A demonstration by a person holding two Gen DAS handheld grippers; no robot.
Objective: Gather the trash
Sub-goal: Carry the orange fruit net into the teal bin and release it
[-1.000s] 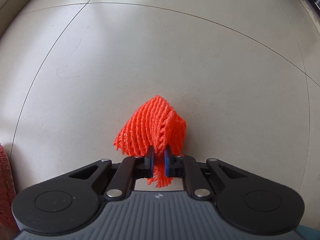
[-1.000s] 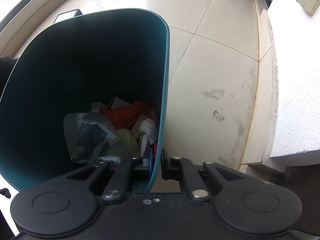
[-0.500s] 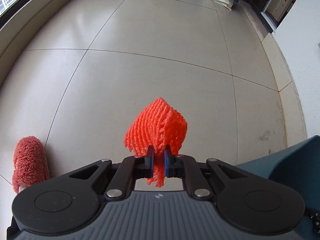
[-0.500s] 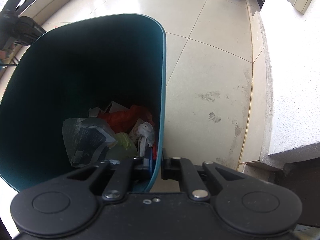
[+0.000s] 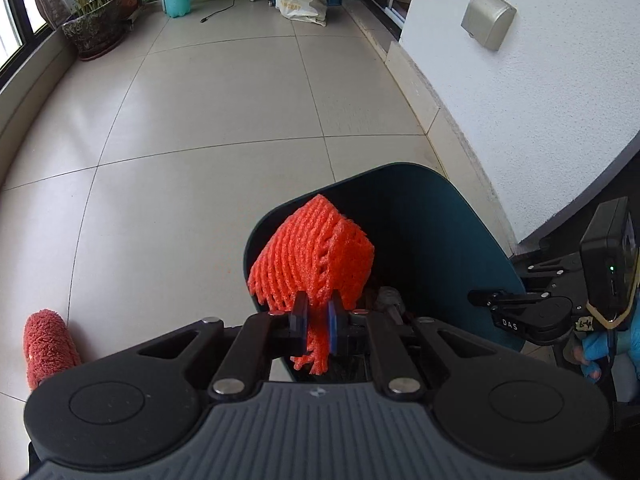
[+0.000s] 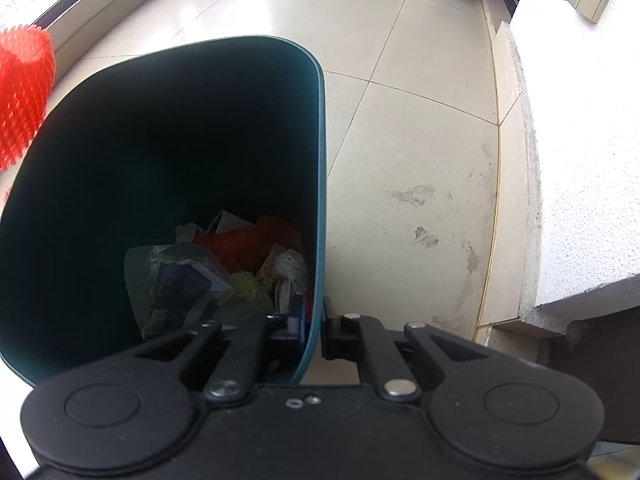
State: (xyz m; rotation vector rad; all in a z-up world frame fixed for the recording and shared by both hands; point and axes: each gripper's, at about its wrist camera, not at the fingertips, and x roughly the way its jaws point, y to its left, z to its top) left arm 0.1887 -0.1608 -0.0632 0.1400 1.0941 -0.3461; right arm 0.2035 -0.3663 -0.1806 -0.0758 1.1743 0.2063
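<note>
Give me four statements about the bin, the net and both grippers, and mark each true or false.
1. The left gripper pinches an orange foam net. True.
2. The right gripper is open and clear of the bin. False: it is clamped on the teal trash bin wall.
3. The bin is empty. False: crumpled wrappers and other trash lie at its bottom.
4. A red fuzzy slipper shows at the left of the left wrist view. True.

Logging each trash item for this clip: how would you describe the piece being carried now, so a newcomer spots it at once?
Find the dark teal bin standing on the pale tiled floor beside the white wall. Just above its near rim, the left gripper pinches an orange foam net sleeve. Its bright ribbed mesh sets it apart from the crumpled paper and plastic in the bin.
</note>
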